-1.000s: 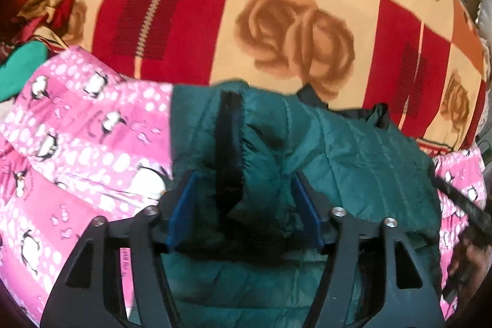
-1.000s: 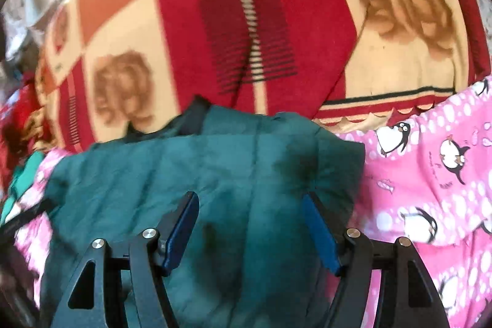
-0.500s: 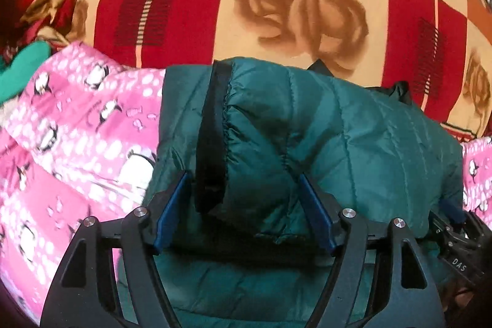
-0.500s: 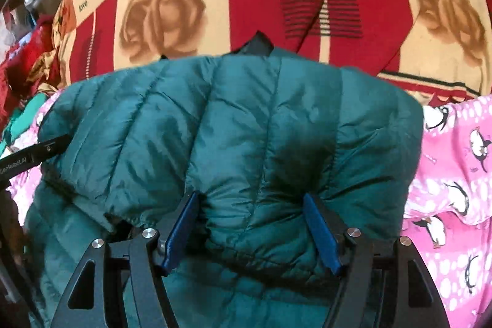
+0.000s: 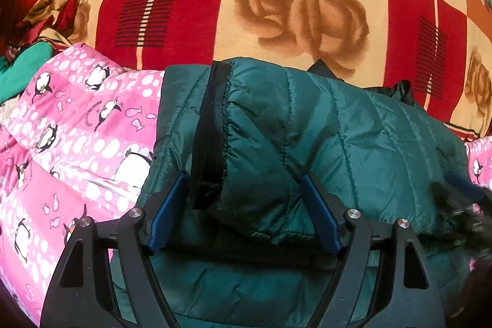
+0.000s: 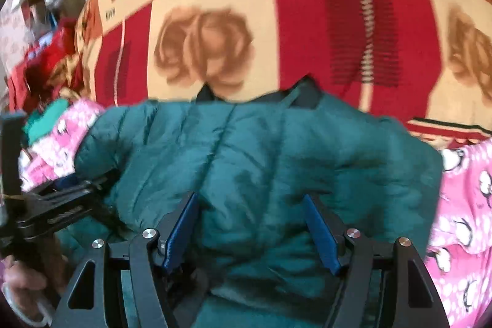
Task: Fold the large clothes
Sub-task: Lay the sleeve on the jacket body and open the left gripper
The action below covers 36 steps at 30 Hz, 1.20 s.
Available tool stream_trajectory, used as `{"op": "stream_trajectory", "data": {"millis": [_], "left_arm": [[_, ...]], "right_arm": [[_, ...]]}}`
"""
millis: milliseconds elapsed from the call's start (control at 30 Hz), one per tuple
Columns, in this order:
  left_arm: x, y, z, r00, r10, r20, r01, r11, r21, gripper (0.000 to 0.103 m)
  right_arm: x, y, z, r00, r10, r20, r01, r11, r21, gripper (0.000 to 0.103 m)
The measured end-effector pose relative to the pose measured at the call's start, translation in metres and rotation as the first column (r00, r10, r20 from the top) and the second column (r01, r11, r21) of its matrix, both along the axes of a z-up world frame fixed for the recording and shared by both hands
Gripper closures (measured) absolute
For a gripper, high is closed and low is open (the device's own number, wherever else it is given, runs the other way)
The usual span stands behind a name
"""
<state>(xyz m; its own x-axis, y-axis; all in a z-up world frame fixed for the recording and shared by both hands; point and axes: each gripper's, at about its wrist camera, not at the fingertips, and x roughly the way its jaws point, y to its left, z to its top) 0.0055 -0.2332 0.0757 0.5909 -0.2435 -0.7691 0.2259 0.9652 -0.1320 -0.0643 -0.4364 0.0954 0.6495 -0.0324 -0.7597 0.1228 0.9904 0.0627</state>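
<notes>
The green puffer jacket [image 5: 323, 137] lies folded over on the bed's pink penguin quilt [image 5: 77, 137]. Left tongs [image 5: 243, 214] are opening around its edge; right tongs [image 6: 250, 229] look clamped on padding. Slippery fill may spring the fold open.

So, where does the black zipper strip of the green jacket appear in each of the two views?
Left wrist view: the black zipper strip runs down left of centre, ending between the gripper's fingers.
Right wrist view: not visible.
Shared landmark: the brown rose on the blanket, just behind the green jacket.
</notes>
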Motion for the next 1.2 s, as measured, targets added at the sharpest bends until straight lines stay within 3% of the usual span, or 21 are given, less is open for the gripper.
{"op": "stream_trajectory", "data": {"millis": [133,267,400,633,867,1033,1200], "left_arm": [[0.0,0.0,-0.002,1.0,0.0,-0.001,0.0,1.0,0.0,0.024],[0.001,0.0,-0.003,1.0,-0.002,-0.003,0.002,1.0,-0.003,0.024],[0.002,0.001,-0.005,1.0,0.0,-0.007,0.0,1.0,-0.012,0.023],[0.002,-0.003,-0.007,1.0,0.011,0.007,-0.011,1.0,-0.006,0.018],[0.003,-0.005,-0.009,1.0,0.008,0.011,-0.008,1.0,0.006,0.017],[0.003,-0.005,-0.008,1.0,0.008,0.015,-0.008,1.0,0.012,0.017],[0.001,-0.006,-0.008,1.0,0.01,0.023,-0.01,1.0,0.017,0.016]], "right_arm": [[0.006,-0.004,-0.014,1.0,-0.016,-0.018,0.016,1.0,0.003,0.032],[-0.01,-0.019,0.003,1.0,-0.024,0.006,0.023,0.998,0.065,0.032],[-0.033,-0.043,0.02,0.993,-0.097,0.064,0.097,0.995,0.007,0.031],[-0.026,-0.086,-0.004,0.981,-0.195,-0.011,0.194,0.981,-0.012,0.031],[-0.015,-0.086,-0.014,0.982,-0.189,-0.03,0.188,0.982,-0.036,0.028],[-0.034,-0.074,0.004,0.985,-0.17,0.007,0.17,0.982,-0.081,0.028],[-0.053,-0.067,0.002,0.988,-0.154,0.018,0.155,0.983,-0.096,0.028]]}}
